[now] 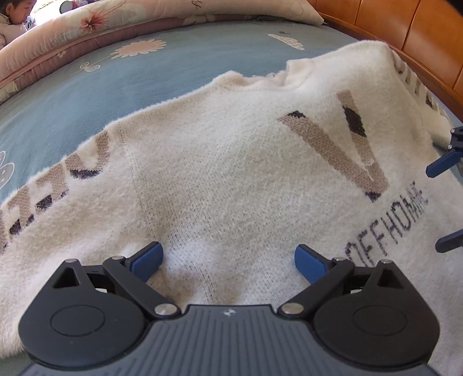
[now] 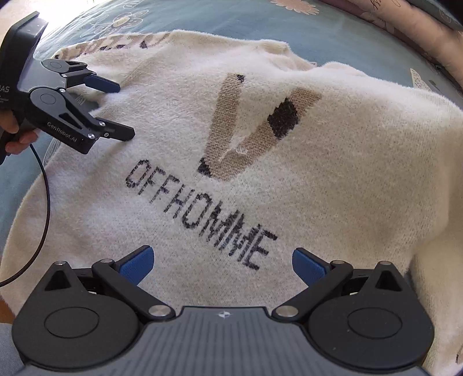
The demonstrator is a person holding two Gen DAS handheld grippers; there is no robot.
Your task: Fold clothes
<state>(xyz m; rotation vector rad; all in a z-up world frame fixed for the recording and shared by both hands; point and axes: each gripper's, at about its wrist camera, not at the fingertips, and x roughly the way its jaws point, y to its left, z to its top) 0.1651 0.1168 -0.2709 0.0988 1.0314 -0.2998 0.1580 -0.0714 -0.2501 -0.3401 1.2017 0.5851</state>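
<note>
A cream fuzzy sweater (image 1: 231,162) lies spread front-up on the bed, with a tan V (image 2: 231,127) and dark lettering (image 2: 199,211) on its chest. One sleeve (image 1: 58,185) with tan and dark markings stretches out to the left in the left wrist view. My left gripper (image 1: 228,260) hovers open over the body near that sleeve's seam, nothing between its blue pads. It also shows in the right wrist view, left gripper (image 2: 123,111) open just above the knit. My right gripper (image 2: 222,260) stands open over the lettering, empty, and shows as right gripper (image 1: 447,204) at the picture's edge.
The sweater rests on a blue flowered sheet (image 1: 115,86). A pink floral quilt (image 1: 86,26) is rolled along the far side and a wooden bed frame (image 1: 405,31) runs at the right. A person (image 1: 14,20) sits beyond the quilt. A hand (image 2: 14,136) and cable (image 2: 46,202) trail the left gripper.
</note>
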